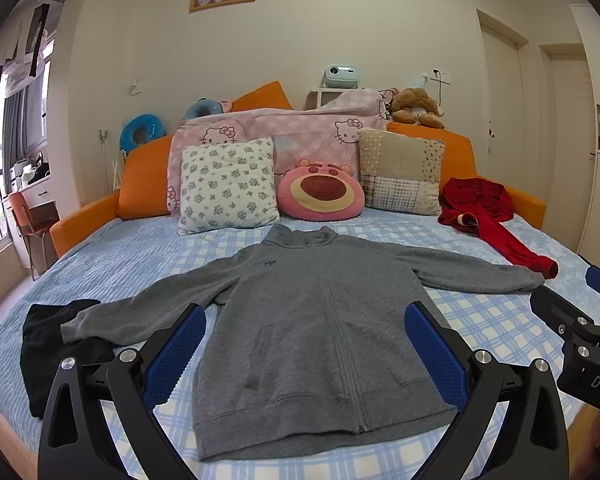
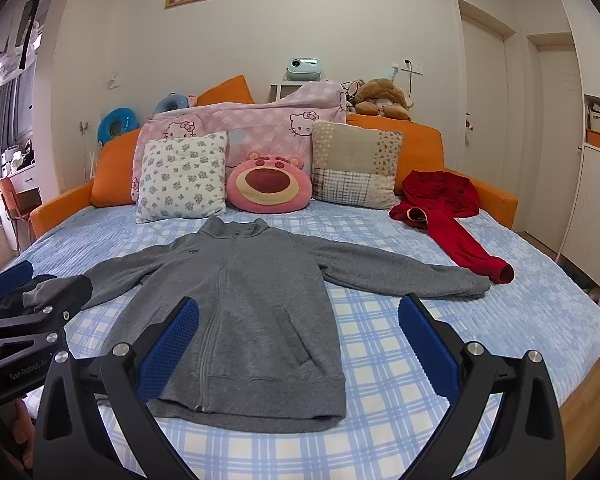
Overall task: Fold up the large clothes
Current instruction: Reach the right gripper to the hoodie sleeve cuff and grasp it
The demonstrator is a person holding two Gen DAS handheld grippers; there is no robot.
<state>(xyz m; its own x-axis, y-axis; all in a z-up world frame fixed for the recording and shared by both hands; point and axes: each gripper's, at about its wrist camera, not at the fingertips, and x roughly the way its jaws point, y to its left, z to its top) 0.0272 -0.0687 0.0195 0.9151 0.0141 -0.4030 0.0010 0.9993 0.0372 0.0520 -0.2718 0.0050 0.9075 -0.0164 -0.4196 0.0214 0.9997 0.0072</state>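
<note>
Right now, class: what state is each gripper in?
Left gripper: open, holding nothing, above the grey jacket.
Right gripper: open, holding nothing.

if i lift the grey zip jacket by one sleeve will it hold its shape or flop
The grey zip jacket will probably flop: it lies flat and limp on the bed, sleeves spread. Its thick-looking knit suggests moderate weight, so the body would likely drag. It seems unlikely to slip from the textured pads.
</note>
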